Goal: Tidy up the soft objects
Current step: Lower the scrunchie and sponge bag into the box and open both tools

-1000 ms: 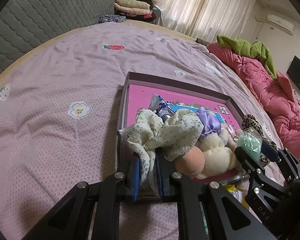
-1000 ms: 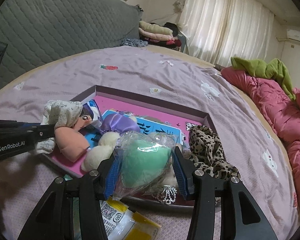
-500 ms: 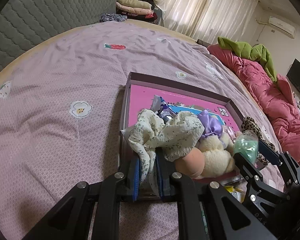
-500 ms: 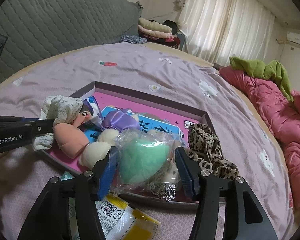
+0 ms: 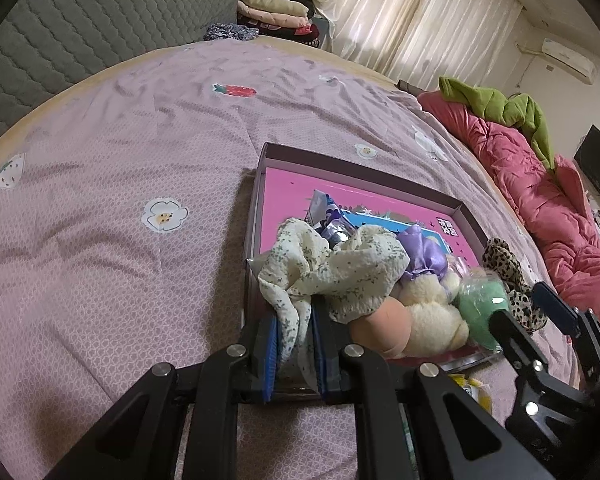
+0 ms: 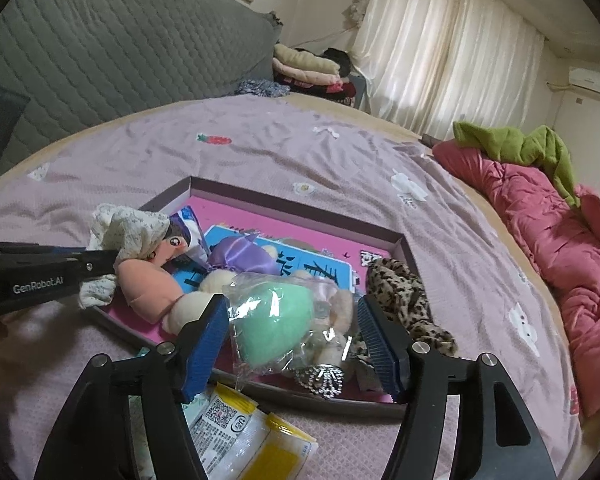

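Observation:
A shallow pink-bottomed box (image 5: 284,184) (image 6: 292,216) lies on the bed and holds several soft things. My left gripper (image 5: 294,320) is shut on a cream floral cloth (image 5: 340,268) (image 6: 128,228) over the box's near left corner. My right gripper (image 6: 292,332) is open; its blue pads stand on either side of a green sponge in a clear bag (image 6: 276,316) (image 5: 478,308), which lies in the box. A peach plush (image 5: 380,324), a cream plush (image 5: 432,320), a purple satin piece (image 6: 240,256) and a leopard-print scrunchie (image 6: 400,292) are also there.
A yellow and white packet (image 6: 240,432) lies on the bedcover in front of the box. A pink quilt (image 6: 560,232) with a green garment (image 6: 512,140) lies along the right. A grey headboard (image 6: 100,52) and folded clothes (image 6: 304,68) are at the back.
My right gripper has opened and let go of the bagged green sponge, which now rests in the box. My left gripper stays shut on the floral cloth.

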